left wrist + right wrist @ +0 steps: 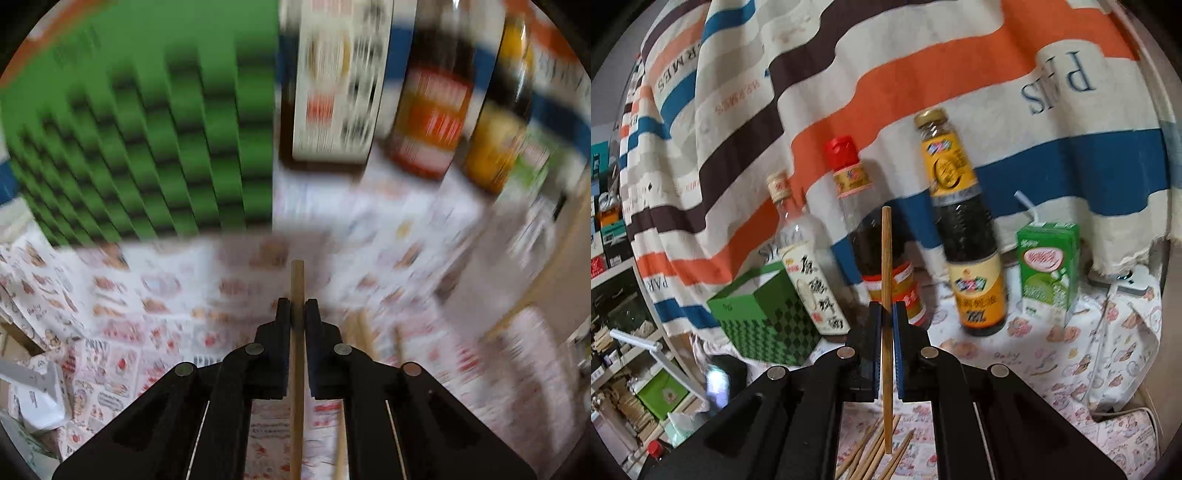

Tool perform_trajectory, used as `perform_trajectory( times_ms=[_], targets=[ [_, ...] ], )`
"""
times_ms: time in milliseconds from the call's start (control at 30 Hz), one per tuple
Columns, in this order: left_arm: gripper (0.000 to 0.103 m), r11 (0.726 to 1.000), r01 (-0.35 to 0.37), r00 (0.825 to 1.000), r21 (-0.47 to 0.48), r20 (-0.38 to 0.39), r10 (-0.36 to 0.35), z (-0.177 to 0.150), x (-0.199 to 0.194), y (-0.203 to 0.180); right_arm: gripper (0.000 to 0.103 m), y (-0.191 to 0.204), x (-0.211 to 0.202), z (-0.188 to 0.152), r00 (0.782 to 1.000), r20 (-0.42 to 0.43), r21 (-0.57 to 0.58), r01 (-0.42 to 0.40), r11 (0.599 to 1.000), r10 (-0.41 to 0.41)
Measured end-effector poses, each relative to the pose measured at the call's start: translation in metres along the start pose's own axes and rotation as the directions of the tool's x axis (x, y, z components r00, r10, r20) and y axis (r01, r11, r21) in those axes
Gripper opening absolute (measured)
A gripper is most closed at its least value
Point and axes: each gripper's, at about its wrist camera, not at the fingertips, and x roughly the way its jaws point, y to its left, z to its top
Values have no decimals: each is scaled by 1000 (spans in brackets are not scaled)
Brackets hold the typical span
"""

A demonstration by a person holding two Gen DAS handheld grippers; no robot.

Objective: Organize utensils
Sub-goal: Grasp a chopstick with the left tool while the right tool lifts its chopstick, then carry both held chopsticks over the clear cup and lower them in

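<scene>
Carrying chopsticks to the holder is the step we judge ourselves to be in: each of our two claws has one stick, and the green box with a black diamond pattern and an open top (764, 314) looks like the place they belong.

Our left gripper (297, 314) is clenched on a thin, pale wooden chopstick (297, 288), which runs up between the black pads with its blunt end poking out beyond the tips. In the left wrist view the green box fills the upper left, close ahead, though the whole view is smeared with blur.

Our right gripper (886, 317) is likewise clamped tight on a second slim wooden chopstick (886, 258), held nearly upright, its top standing in front of the dark sauce bottle with the red cap (879, 236). Below it, a loose scatter of more wooden chopsticks (875, 454) lies on the white cloth printed with pink cartoon figures (1052, 354), so much of the task is not yet done.

Next, we think, each stick must be brought over the box's open top, tipped end-down and released inside. The tall clear bottle with a white label (809, 273) leans right against the box, so we need care not to knock it
</scene>
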Motion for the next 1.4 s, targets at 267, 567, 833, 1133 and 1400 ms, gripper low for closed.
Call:
perform_trajectory(
  times_ms=[267,567,833,1133,1400],
  targets=[
    [6,995,90,962,41,256,-97,42,-105,-18,7,-30,-13,9,993,115,31,30,999,-34],
    [6,970,199,900,139,366,-237,77,-147,-78,7,-56,-21,16,978,173,0,118,993,-116],
    [6,952,286,832,107,465,-302,94,-122,-119,7,-84,9,8,987,34,11,158,987,-158],
    [6,941,308,794,143,506,-337,88,-82,-148,7,-93,35,0,981,-118,33,158,987,-153],
    [6,947,316,876,51,369,-312,79,-19,-137,7,-122,53,-11,974,-223,173,71,982,-31]
  ],
)
